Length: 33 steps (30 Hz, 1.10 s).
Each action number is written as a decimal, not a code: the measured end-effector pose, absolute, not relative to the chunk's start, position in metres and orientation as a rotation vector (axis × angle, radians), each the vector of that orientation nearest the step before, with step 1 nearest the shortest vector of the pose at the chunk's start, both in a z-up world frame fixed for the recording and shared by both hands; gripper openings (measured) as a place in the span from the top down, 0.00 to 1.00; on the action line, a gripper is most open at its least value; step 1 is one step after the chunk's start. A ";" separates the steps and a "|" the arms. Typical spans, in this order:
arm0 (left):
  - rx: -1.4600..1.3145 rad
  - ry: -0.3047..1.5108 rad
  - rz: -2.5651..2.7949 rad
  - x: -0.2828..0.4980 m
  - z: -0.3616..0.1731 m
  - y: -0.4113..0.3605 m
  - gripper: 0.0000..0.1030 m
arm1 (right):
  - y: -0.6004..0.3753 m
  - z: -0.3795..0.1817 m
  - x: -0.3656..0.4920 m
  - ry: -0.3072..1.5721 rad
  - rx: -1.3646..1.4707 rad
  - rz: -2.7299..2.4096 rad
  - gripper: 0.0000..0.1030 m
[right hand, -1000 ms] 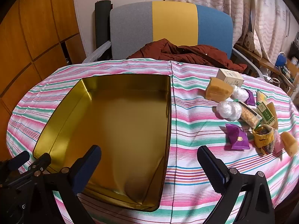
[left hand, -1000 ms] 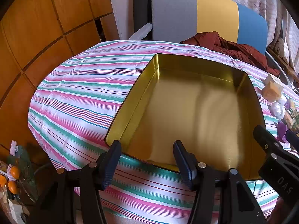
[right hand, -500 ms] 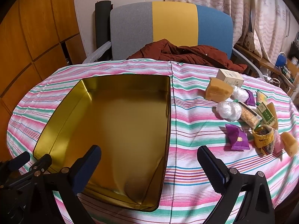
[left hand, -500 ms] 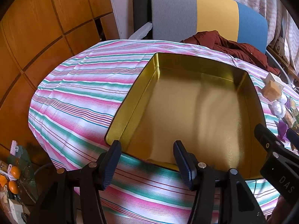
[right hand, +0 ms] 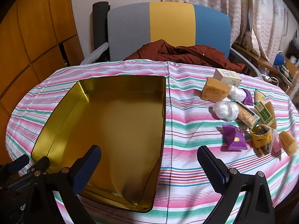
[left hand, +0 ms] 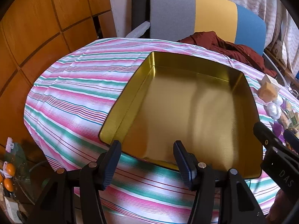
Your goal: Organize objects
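Since the earlier frames almost nothing has moved: both grippers hover at the desk's near edge as before. The gold tin [right hand: 112, 130] lies open on the striped tablecloth [right hand: 186, 130] with nothing in it. The left gripper [left hand: 147, 160] is spread wide over the tin's near rim, holding nothing. The right gripper [right hand: 149, 168] is also spread and bare, straddling the tin's right wall.

Right of the tin, apart from it, lies a cluster of snacks: one cream box [right hand: 227, 77], two purple packets [right hand: 234, 137], two white wrapped balls [right hand: 226, 110] and several tan and yellow packs. The right wrist view shows this cluster whole; the left view catches only its edge [left hand: 269, 91].
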<state>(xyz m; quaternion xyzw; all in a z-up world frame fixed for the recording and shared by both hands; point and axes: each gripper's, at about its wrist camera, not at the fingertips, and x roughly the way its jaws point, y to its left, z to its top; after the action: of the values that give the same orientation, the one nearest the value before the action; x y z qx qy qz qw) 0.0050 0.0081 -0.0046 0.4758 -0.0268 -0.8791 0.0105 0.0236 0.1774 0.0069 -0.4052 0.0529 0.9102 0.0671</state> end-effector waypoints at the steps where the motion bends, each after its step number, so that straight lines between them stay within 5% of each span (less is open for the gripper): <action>1: 1.487 -0.082 -2.749 0.005 -0.004 0.009 0.43 | 0.179 0.007 0.024 0.161 -1.219 2.744 0.00; 20: 1.705 0.235 -3.070 0.017 -0.001 0.064 0.43 | 0.276 0.002 0.055 0.232 -1.107 2.571 0.00; 28: 1.745 0.039 -3.200 0.028 0.003 0.114 0.43 | 0.365 -0.007 0.094 0.363 -1.054 2.440 0.01; 33: 1.799 -0.048 -3.282 0.036 0.010 0.146 0.43 | 0.402 -0.022 0.101 0.424 -1.054 2.439 0.18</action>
<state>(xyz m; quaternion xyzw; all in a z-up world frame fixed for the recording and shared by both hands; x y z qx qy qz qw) 0.0360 0.1462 0.0097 0.4590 -0.0121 -0.8374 -0.2965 0.1008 0.4015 -0.0217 -0.3818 0.1534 0.8836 0.2236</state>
